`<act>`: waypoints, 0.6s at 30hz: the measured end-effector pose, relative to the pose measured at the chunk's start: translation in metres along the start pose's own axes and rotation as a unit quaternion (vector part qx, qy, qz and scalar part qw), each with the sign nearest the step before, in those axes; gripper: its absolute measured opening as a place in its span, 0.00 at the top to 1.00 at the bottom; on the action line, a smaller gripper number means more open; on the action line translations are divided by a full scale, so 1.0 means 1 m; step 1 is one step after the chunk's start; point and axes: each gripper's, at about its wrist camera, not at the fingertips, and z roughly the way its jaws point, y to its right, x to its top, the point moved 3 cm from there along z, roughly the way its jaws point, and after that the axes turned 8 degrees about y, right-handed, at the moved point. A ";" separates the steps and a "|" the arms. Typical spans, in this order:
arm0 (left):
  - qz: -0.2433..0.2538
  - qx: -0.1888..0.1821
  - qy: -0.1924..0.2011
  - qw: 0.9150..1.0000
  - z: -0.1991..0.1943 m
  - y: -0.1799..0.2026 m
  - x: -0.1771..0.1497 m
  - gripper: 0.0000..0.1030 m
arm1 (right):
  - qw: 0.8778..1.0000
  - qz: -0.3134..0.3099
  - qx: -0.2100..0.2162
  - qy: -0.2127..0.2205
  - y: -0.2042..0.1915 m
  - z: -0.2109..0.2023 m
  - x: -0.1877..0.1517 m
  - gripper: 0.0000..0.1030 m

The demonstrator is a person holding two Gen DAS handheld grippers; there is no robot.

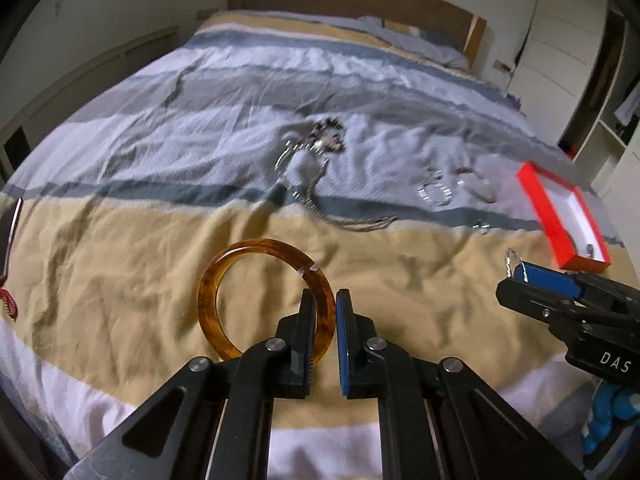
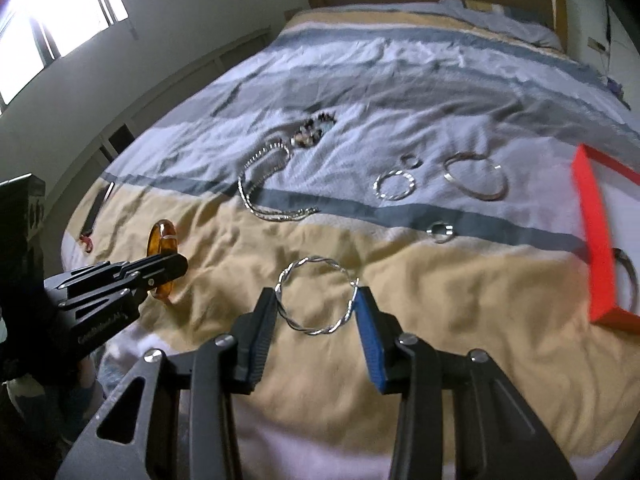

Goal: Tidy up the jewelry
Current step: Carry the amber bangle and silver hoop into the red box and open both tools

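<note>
Bangle (image 1: 256,300) pinched by left gripper (image 1: 325,332); silver hoop (image 2: 318,296) squeezed across by right gripper (image 2: 318,320); both likely bound for red box (image 2: 592,240), right of hoop.

Rings (image 2: 395,186) probably left of box (image 2: 594,240)

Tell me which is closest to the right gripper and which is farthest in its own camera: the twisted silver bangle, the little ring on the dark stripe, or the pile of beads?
From the right gripper:
1. Twisted silver bangle, held between its fingers.
2. Small silver ring, further up and to the right, on the dark stripe.
3. Beaded bracelet pile, farthest, up the bed near the middle.
</note>
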 end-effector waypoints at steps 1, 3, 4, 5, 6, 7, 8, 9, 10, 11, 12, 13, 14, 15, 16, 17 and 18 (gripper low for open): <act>0.001 -0.004 0.005 1.000 -0.006 0.004 0.001 0.91 | 1.000 0.000 -0.002 0.006 0.001 -0.008 0.000 0.63; 0.003 -0.011 0.015 1.000 -0.020 0.012 0.003 0.91 | 1.000 0.004 -0.007 0.017 0.003 -0.025 -0.001 0.63; 0.005 -0.013 0.019 1.000 -0.026 0.016 0.004 0.91 | 1.000 0.005 -0.010 0.024 0.004 -0.035 -0.002 0.63; 0.006 -0.016 0.024 1.000 -0.033 0.019 0.005 0.91 | 0.999 0.006 -0.012 0.029 0.006 -0.043 -0.002 0.63; 0.007 -0.019 0.028 0.999 -0.039 0.024 0.006 0.91 | 0.999 0.006 -0.013 0.033 0.007 -0.049 -0.002 0.63; 0.008 -0.022 0.032 0.999 -0.046 0.029 0.007 0.91 | 0.999 0.007 -0.016 0.041 0.009 -0.060 -0.003 0.63; 0.010 -0.024 0.035 0.999 -0.051 0.034 0.008 0.91 | 0.999 0.009 -0.019 0.047 0.012 -0.068 -0.004 0.63; 0.014 -0.026 0.039 0.999 -0.056 0.039 0.009 0.91 | 0.998 0.010 -0.021 0.053 0.013 -0.076 -0.005 0.63; 0.019 -0.028 0.043 0.999 -0.062 0.046 0.010 0.91 | 0.998 0.012 -0.023 0.057 0.015 -0.083 -0.006 0.63; 0.023 -0.029 0.045 0.998 -0.066 0.052 0.010 0.91 | 0.998 0.014 -0.026 0.064 0.019 -0.093 -0.008 0.63; 0.028 -0.032 0.048 0.998 -0.071 0.060 0.011 0.91 | 0.997 0.015 -0.028 0.067 0.021 -0.099 -0.009 0.63; 0.032 -0.035 0.051 0.998 -0.075 0.066 0.012 0.91 | 0.997 0.018 -0.031 0.074 0.025 -0.108 -0.011 0.63; 0.038 -0.038 0.054 0.997 -0.080 0.074 0.012 0.91 | 0.996 0.020 -0.034 0.078 0.028 -0.114 -0.012 0.63; 0.044 -0.042 0.056 0.997 -0.084 0.083 0.012 0.91 | 0.996 0.022 -0.037 0.082 0.032 -0.121 -0.014 0.63; 0.050 -0.046 0.058 0.996 -0.087 0.090 0.012 0.91 | 0.995 0.025 -0.040 0.087 0.036 -0.127 -0.016 0.63; 0.056 -0.051 0.059 0.995 -0.090 0.098 0.012 0.91 | 0.994 0.030 -0.044 0.092 0.041 -0.136 -0.019 0.63; 0.062 -0.058 0.060 0.995 -0.093 0.108 0.012 0.91 | 0.994 0.033 -0.047 0.095 0.044 -0.141 -0.020 0.63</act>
